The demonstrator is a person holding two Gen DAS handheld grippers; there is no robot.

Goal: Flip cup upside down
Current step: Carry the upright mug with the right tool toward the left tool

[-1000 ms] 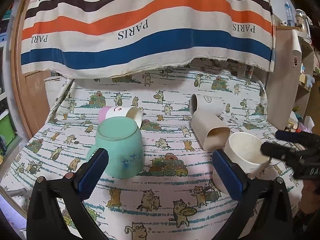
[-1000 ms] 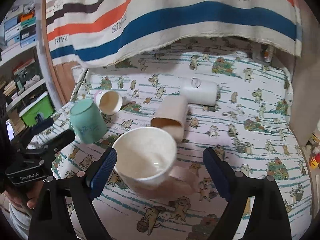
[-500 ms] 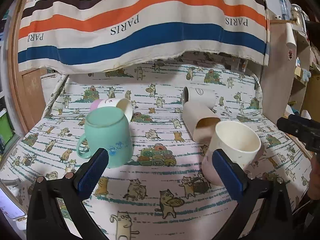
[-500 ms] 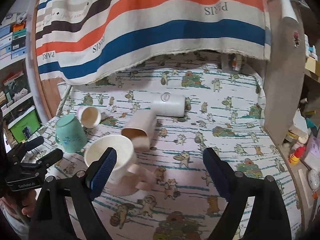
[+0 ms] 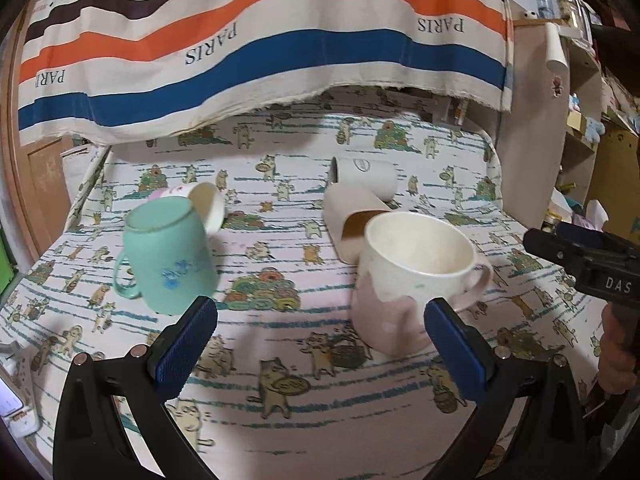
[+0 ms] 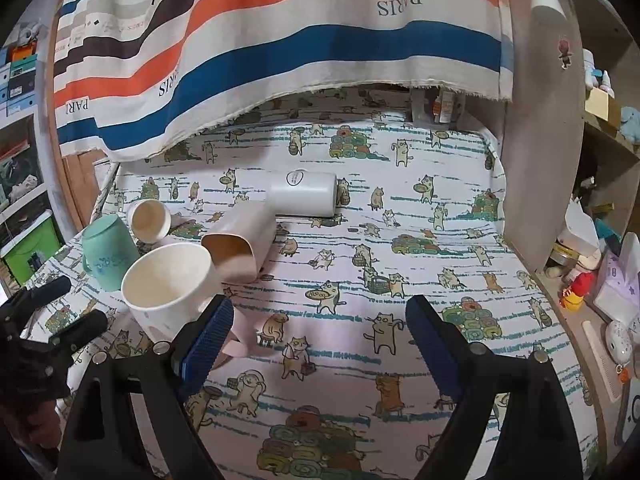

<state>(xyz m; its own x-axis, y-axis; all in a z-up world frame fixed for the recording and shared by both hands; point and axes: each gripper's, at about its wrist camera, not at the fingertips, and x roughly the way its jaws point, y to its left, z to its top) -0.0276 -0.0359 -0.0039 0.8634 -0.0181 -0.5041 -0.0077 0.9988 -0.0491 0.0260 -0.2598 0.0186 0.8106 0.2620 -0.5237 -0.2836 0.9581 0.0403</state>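
Note:
A white and pink mug (image 5: pixel 404 280) stands upright, mouth up, on the cat-print cloth; it also shows in the right wrist view (image 6: pixel 170 292). A mint green mug (image 5: pixel 168 256) stands upside down to its left, also in the right wrist view (image 6: pixel 108 252). My left gripper (image 5: pixel 320 348) is open and empty, the mug just ahead of its right finger. My right gripper (image 6: pixel 316 340) is open and empty, with the mug beside its left finger. The right gripper's body (image 5: pixel 588 264) shows at the right of the left wrist view.
A beige square cup (image 6: pixel 240 246), a white tumbler (image 6: pixel 304 194) and a small pink-and-white cup (image 6: pixel 148 222) lie on their sides behind the mugs. A striped PARIS cloth (image 5: pixel 240 48) hangs at the back. A wooden panel (image 6: pixel 540 140) and cluttered shelves stand at the right.
The right gripper has drawn back to the right, so the white and pink mug went from between its fingers to beside its left finger. The left gripper shifted nearer that mug.

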